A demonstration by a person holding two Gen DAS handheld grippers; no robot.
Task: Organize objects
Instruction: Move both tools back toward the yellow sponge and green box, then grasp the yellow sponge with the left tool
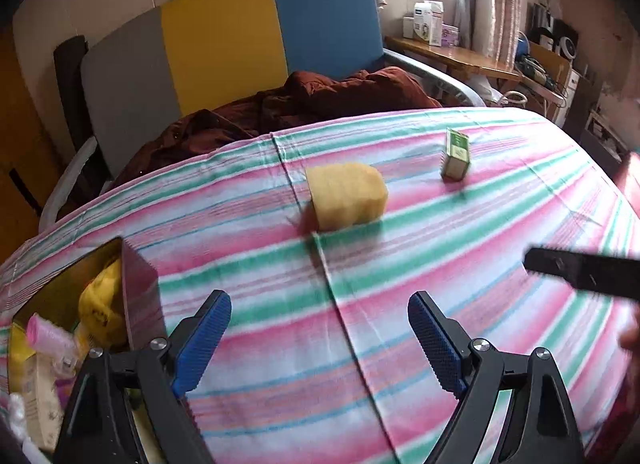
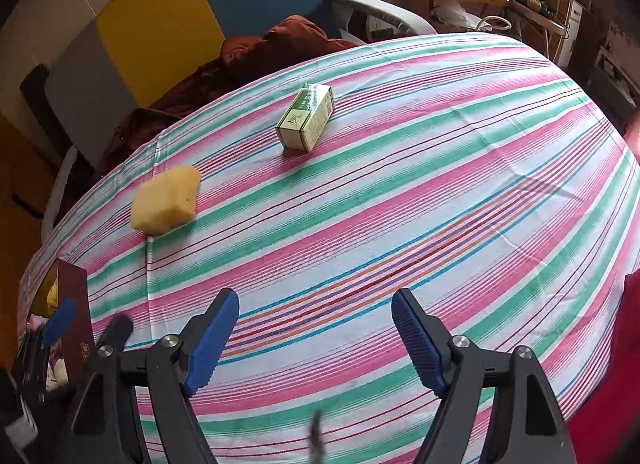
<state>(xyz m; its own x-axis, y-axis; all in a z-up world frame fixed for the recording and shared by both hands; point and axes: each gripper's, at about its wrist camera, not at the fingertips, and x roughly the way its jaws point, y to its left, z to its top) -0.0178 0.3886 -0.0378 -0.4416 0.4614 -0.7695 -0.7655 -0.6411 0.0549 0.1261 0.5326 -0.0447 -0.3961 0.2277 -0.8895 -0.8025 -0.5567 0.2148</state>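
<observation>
A yellow sponge [image 1: 346,196] [image 2: 167,199] lies on the striped tablecloth [image 1: 400,324] [image 2: 400,224]. Beyond it to the right lies a small green and white carton [image 1: 456,158] [image 2: 307,116]. My left gripper [image 1: 320,338] hovers open over the cloth, short of the sponge, with nothing between its blue pads. My right gripper [image 2: 316,338] is open too, empty, well short of the carton. In the left wrist view a dark finger of the right gripper [image 1: 580,272] enters from the right edge.
A dark red open box [image 1: 100,304] [image 2: 68,316] at the table's left edge holds a yellow item, a pink item and other packets. Behind the table stands a grey, yellow and blue seat [image 1: 224,60] with brown cloth [image 1: 320,100] on it. A wooden shelf [image 1: 452,56] with boxes is far right.
</observation>
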